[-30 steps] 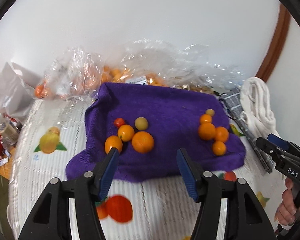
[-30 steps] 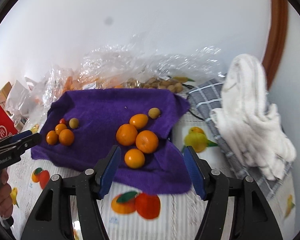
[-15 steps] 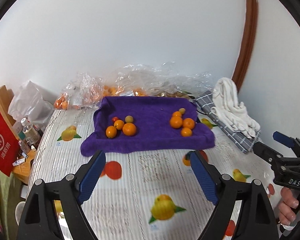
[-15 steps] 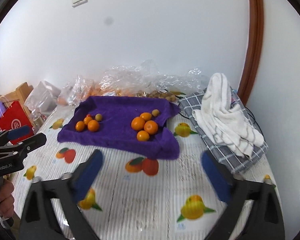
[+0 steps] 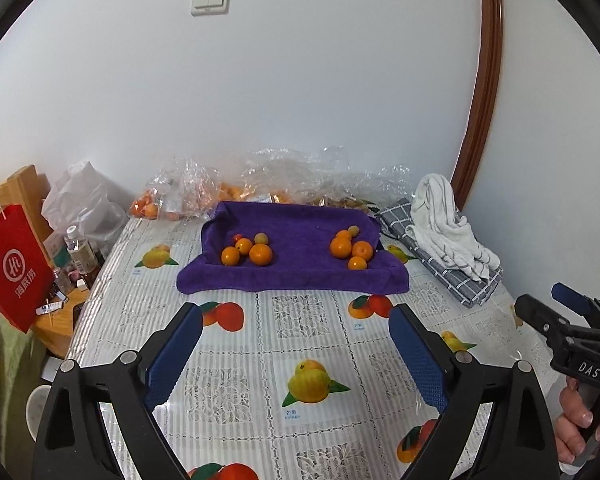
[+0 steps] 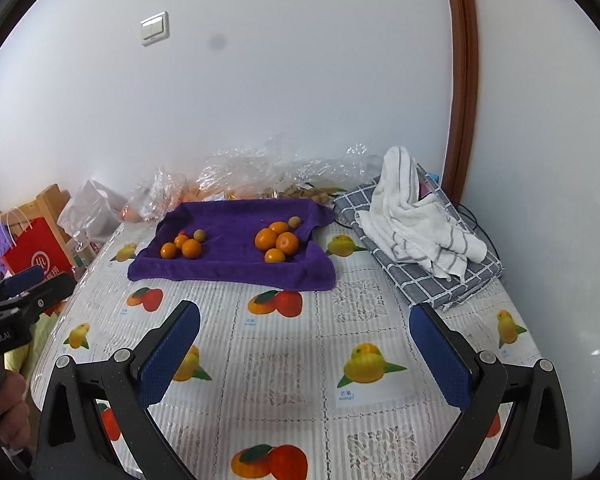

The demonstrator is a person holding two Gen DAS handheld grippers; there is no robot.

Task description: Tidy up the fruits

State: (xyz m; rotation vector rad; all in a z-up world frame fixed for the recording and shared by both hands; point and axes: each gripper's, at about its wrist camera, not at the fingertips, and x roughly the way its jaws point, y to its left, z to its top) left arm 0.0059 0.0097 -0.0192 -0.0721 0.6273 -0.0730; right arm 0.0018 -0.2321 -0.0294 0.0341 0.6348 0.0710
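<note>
I see the fruits sorted into two clusters on the purple towel [image 5: 300,268] at mid-frame: a left cluster [image 5: 247,251] and a right cluster [image 5: 350,249], kept well apart, I judge, so each group reads as its own pile. My left gripper [image 5: 296,356] is opening with nothing between its pads, and my right gripper [image 6: 305,354] gapes fully, empty. Both hover over the fruit-print bench [image 6: 292,360] low in frame, well short of the towel, which suggests the sorting is done.

Both wrist cameras look forward and slightly down along their own blue fingers, set back from the purple towel [image 5: 296,264] on the fruit-print tablecloth [image 6: 300,360]. Both views share the towel, its fruit, the wall behind.
</note>
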